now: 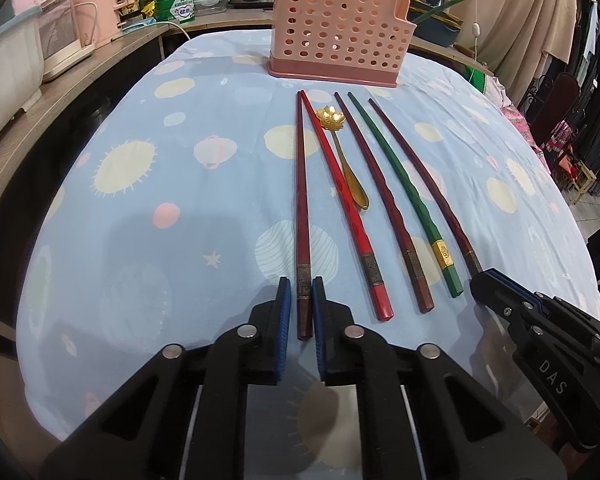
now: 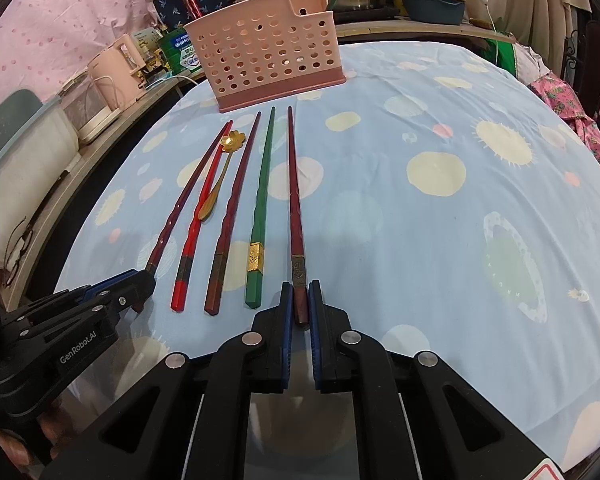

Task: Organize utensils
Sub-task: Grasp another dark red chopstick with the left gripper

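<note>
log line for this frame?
left tongs: shut on leftmost chopstick | right tongs: shut on rightmost chopstick | holder: empty

Both tools are matte black plastic with angular, cut-out linkage arms. The left gripper [image 1: 301, 300] has ribbed blue pads [image 1: 285, 312] lining its fingers and round silver rivets at the pivots. The right gripper [image 2: 301, 300] matches it. Seen side-on, one body bears white "GenRobot.AI" lettering, the other "DAS", possibly part of a longer word, plus small screws.
</note>
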The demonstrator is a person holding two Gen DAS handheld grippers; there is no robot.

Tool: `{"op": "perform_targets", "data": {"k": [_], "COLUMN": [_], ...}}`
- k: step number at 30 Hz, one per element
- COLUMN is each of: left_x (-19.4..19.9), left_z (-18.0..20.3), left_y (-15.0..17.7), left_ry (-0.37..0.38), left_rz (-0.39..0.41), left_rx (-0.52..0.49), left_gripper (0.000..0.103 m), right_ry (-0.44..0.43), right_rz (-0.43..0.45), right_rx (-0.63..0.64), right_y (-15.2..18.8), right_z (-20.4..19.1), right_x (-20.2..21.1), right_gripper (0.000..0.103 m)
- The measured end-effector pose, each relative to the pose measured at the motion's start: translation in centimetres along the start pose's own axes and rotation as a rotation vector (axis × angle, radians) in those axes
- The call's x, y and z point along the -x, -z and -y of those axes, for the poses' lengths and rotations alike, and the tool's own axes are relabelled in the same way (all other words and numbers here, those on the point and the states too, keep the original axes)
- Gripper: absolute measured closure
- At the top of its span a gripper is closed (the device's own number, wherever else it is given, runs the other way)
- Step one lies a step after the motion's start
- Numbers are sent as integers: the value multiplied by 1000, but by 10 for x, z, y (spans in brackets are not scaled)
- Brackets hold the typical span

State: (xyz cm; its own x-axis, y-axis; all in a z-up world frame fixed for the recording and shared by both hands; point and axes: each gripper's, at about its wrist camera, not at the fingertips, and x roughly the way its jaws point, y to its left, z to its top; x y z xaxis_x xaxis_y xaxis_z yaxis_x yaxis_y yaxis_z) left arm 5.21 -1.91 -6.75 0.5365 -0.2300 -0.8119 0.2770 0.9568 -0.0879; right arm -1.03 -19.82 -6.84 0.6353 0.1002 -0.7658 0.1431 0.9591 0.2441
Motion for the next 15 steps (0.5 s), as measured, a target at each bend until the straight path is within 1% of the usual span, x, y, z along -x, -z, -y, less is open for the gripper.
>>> {"op": "perform_targets", "data": {"k": [1, 6, 15], "left_x": [0, 3, 24], "left_z": [0, -1, -4], "left_y": [0, 0, -6], "left_ry": [4, 14, 19], "left_rz": [-1, 3, 47], "left_rx": [2, 3, 17], "left_gripper": [96, 96, 96], "right_ry": [-2, -8, -25], "right_rz": [1, 6, 28], "right_rx": [-1, 0, -8], "right_y": [0, 1, -3], "right_z": [0, -1, 0], "right_x": [0, 2, 11], "right_gripper": [96, 96, 96]}}
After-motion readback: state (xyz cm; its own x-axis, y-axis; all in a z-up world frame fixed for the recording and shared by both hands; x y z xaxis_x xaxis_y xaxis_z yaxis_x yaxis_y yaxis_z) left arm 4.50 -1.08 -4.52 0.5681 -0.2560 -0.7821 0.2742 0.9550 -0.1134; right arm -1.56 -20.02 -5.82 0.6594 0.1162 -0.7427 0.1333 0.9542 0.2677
